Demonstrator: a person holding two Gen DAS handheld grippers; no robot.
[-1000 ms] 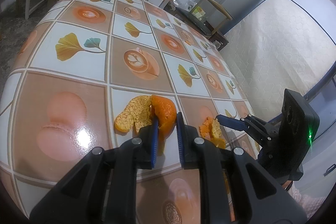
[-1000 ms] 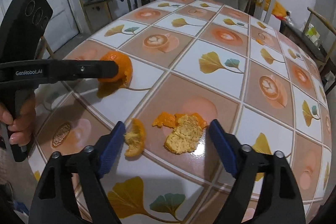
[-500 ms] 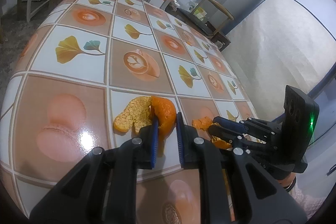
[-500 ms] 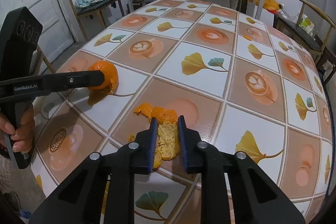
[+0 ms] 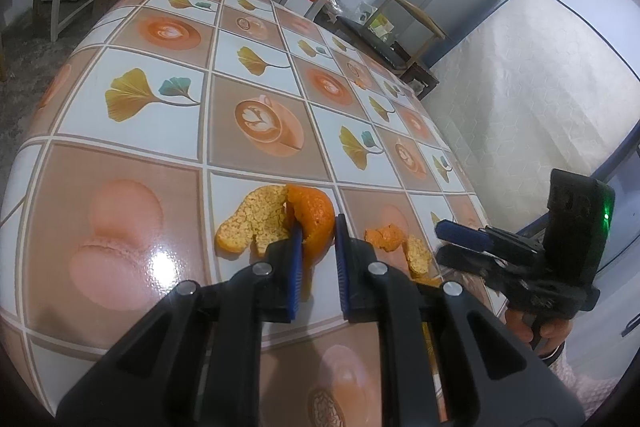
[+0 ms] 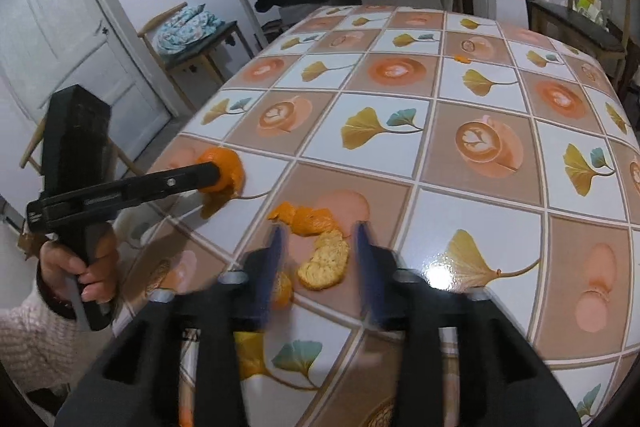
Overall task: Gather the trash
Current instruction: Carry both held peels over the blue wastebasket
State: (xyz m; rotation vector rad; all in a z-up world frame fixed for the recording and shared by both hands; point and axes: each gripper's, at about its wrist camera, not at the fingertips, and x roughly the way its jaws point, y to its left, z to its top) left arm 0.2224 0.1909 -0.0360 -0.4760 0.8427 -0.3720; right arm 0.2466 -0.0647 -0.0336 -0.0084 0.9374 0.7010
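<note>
The right gripper point(image 6: 318, 239) has just been opening, its jaws now half apart with the small orange peel point(image 6: 320, 251) lying loose between them on the bench point(image 6: 480, 115), not pinched. That peel's long axis runs away from the gripper, orange end farthest. The left gripper point(image 5: 316, 239) is narrow, clamped on the big orange peel point(image 5: 308, 215) just to the left. The glossy tiled cloth looks slippery; chairs and a mattress point(image 5: 520, 87) stand around.

Torn orange peels point(image 6: 320, 247) on tabletop
</note>
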